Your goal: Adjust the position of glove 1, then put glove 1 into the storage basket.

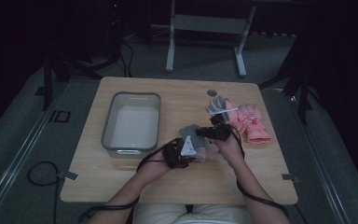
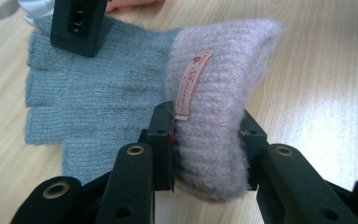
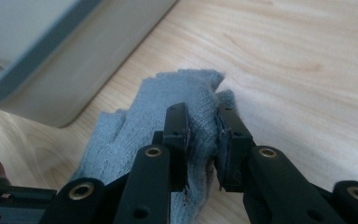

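Scene: a person seated at a wooden table worked a two-jaw gripper in each hand over a knitted glove.

Glove: a grey fingerless glove with a pink ribbed cuff sat near the middle of the table, just right of the grey bin, stretched between the two grippers.

Left gripper: it was clamped on the pink cuff, the wool bulging between the jaws; a small pink label hung on the cuff just above the left-hand jaw in the left gripper view.

Right gripper: it pinched the grey finger end of the glove, the fabric bunched up between its jaws. In the left gripper view one of its black jaws pressed on the far corner of the grey knit.

Bin: the grey rectangular bin stood on the left half of the table, apart from the glove; its wall showed at the upper left of the right gripper view.

Other gloves: a pink glove and a grey-and-white glove lay side by side at the table's right edge, just beyond the right gripper.

Cables: black cables trailed from both grippers back toward the person.
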The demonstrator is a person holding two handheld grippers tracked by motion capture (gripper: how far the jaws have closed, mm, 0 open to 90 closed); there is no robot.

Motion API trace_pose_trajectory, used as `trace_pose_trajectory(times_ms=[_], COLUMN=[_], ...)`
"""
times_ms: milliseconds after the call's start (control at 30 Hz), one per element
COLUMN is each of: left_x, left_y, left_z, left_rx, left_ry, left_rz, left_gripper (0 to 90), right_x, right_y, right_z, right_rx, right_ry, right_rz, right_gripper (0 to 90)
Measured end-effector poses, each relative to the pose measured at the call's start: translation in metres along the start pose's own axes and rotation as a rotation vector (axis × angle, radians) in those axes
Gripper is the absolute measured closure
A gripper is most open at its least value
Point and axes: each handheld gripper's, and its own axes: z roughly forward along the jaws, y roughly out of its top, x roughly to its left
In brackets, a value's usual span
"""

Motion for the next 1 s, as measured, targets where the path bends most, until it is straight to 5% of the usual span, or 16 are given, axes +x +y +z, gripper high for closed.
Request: trace_pose_trajectory(times_ms=[400, 767, 1000], left_x=[0.022, 0.045, 0.06], left_y=[0.011, 0.009, -0.006], left_z=[-0.038, -0.078, -0.098], left_rx=[0.024, 0.052, 0.066], left_ry=[0.049, 0.095, 0.117], left_rz=[0.063, 0.058, 0.056], left_gripper=[65.8, 65.8, 65.5], right_x=[0.022, 0.053, 0.075], right_y=[0.036, 0.073, 0.093], right_z=[-0.012, -0.006, 0.006], right_rx=[-0.059, -0.079, -0.087], right_ry=[0.008, 0.024, 0.035], right_rz=[-0.041, -0.1, -0.139], right_gripper=[76.5, 76.5, 76.5])
